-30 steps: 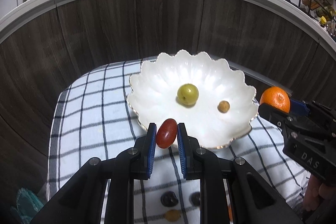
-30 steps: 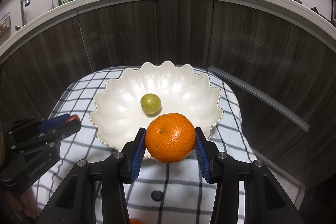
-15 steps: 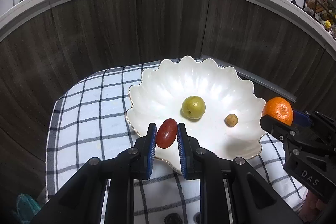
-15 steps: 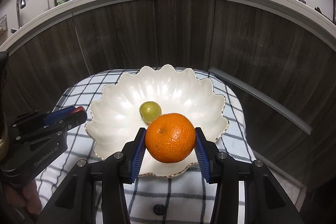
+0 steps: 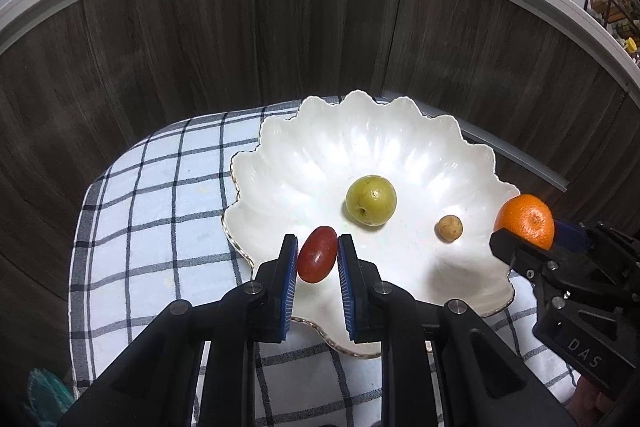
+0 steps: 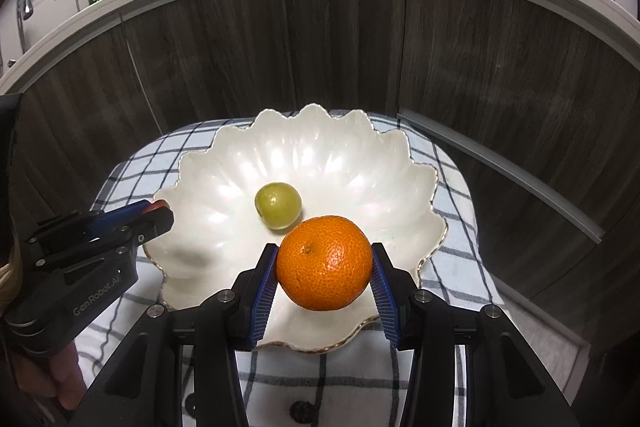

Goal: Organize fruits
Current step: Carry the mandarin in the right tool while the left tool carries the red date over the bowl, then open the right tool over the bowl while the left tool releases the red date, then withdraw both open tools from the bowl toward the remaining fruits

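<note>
Two grippers bring fruit over a scalloped white bowl (image 5: 404, 131) on a checked cloth (image 5: 160, 195).

The left gripper (image 5: 318, 259) pinches a red oval fruit (image 5: 318, 254) between its blue pads above the bowl's rim at 7 o'clock; the right gripper (image 6: 325, 269) clamps an orange (image 6: 324, 262) over the edge at 5 o'clock. Inside, a green fruit (image 5: 371, 200) sits near centre, a small tan fruit (image 5: 449, 228) at its 4 o'clock.

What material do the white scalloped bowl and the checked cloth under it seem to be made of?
White scalloped bowl: probably glazed ceramic or porcelain; the surface is glossy with bright reflections, and a thin gold line follows the wavy rim. Glass or plastic cannot be excluded.
Checked cloth: woven fabric, likely cotton; matte, with dark stripes on white, and it drapes softly over the edge.
</note>
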Demonstrator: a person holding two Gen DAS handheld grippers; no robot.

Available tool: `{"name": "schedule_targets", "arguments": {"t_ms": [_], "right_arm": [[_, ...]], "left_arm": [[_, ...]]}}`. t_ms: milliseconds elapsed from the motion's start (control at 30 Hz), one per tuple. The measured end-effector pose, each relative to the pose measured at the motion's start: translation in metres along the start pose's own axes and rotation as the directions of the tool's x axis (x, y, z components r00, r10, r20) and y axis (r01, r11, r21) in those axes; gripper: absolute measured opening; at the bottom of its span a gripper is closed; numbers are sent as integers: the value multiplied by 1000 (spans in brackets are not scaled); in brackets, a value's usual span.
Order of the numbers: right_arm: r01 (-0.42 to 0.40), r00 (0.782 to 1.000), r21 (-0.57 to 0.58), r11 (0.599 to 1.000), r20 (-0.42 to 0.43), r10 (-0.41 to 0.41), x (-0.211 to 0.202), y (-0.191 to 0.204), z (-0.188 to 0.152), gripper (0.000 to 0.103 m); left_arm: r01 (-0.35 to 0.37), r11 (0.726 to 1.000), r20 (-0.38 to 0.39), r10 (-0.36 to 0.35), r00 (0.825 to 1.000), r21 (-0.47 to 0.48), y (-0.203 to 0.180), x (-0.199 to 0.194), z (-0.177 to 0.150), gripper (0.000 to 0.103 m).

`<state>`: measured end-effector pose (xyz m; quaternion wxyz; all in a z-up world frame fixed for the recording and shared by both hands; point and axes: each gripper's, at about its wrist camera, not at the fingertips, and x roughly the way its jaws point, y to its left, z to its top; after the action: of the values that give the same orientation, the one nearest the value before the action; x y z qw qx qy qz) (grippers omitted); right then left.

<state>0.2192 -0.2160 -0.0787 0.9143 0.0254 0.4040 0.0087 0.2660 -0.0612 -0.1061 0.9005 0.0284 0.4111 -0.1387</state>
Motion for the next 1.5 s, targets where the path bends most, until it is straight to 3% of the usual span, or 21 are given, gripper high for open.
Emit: {"name": "schedule_targets", "arguments": {"t_ms": [100, 433, 600, 833, 1500], "right_arm": [[-9, 1000, 4, 1000, -20, 9, 4, 1, -2, 46], [-26, 998, 18, 999, -51, 27, 9, -1, -5, 48], [-16, 1000, 15, 1000, -6, 16, -2, -1, -2, 72], [6, 1000, 5, 1000, 26, -6, -14, 0, 4, 74], [12, 998, -23, 1000, 68, -11, -44, 10, -4, 74]], "left_arm": [[5, 1000, -11, -5, 1000, -1, 0, 2, -1, 23], [-20, 1000, 12, 20, 1000, -12, 3, -7, -4, 59], [-29, 999, 25, 29, 999, -15, 4, -14, -2, 68], [-44, 999, 42, 45, 998, -24, 7, -26, -3, 78], [-69, 997, 83, 72, 994, -37, 13, -62, -13, 79]]}}
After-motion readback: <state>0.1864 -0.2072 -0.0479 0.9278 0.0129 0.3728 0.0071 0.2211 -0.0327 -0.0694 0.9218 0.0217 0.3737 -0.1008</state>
